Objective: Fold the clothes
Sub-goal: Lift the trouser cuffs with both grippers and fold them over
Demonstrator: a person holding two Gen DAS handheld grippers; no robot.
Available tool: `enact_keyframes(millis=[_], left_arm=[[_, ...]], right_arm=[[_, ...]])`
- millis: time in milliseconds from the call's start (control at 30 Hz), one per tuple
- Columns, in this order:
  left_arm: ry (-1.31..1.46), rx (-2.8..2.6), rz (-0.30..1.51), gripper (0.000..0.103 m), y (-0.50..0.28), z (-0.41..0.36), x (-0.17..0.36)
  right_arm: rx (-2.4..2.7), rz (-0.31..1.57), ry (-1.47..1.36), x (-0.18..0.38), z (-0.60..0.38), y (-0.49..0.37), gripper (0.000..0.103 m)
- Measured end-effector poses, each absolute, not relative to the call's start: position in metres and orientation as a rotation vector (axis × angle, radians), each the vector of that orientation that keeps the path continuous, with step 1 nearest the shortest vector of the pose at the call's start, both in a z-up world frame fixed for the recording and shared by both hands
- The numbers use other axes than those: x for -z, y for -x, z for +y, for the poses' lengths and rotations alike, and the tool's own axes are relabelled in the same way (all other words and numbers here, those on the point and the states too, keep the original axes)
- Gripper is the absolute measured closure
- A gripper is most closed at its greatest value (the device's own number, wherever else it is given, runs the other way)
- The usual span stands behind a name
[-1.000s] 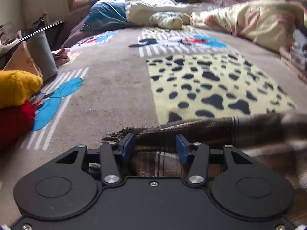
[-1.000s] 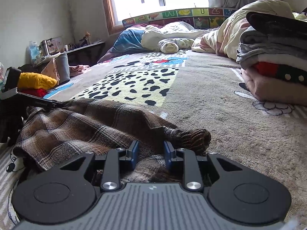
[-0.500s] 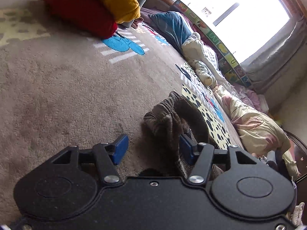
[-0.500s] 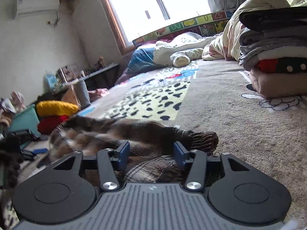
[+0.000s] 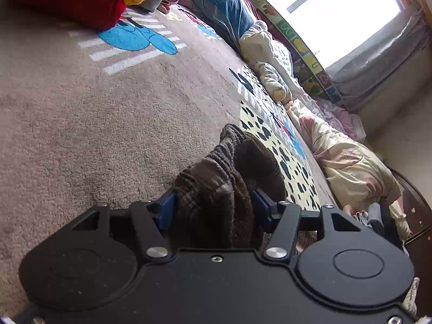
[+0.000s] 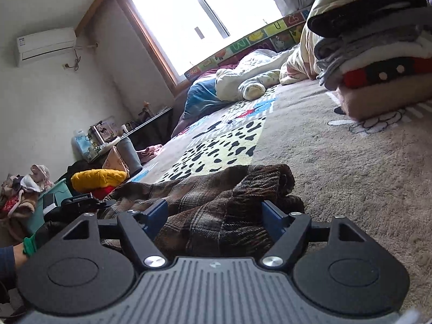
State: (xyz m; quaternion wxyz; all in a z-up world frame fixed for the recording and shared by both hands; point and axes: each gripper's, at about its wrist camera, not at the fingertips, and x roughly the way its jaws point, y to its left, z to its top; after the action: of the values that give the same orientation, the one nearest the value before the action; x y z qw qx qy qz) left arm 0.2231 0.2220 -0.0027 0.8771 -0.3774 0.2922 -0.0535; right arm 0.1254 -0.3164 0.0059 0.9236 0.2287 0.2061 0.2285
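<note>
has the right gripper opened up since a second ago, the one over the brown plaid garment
Yes. The right gripper has just been opening: its blue pads now stand wide apart, no longer pinching the brown plaid garment, which lies loose between them on the beige blanket.

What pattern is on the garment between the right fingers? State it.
Brown plaid with dark and pale lines on the garment, clearest in the right wrist view.

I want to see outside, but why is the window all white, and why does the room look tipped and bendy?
Left wrist view: the window is blown out to white, and the bed slopes steeply because the camera is tilted. Right wrist view: the window glares white too, the wall bends at the edges from the fisheye lens, and the brown checked garment stays fairly sharp.
</note>
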Motion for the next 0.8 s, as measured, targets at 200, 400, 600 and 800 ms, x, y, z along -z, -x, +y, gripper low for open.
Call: enact_keyframes(millis=[200,400,600,800], left_arm=[[1.147,0.109,0.516,0.038,-0.203,0.226,0.010],[1.090,0.067,0.505,0.092,-0.196,0.201,-0.006],[0.923,0.120,0.455,0.095,-0.185,0.178,-0.053],[0.512,0.126,0.412,0.095,-0.170,0.124,-0.099]], right_arm=[[-0.479,0.430,-0.526,-0.001,-0.323,-0.131,0.025],[-0.467,0.439,-0.517,-0.001,-0.320,-0.130,0.024],[-0.420,0.484,-0.598,0.007,-0.331,-0.137,0.025],[-0.410,0.469,-0.646,0.008,-0.339,-0.135,0.025]])
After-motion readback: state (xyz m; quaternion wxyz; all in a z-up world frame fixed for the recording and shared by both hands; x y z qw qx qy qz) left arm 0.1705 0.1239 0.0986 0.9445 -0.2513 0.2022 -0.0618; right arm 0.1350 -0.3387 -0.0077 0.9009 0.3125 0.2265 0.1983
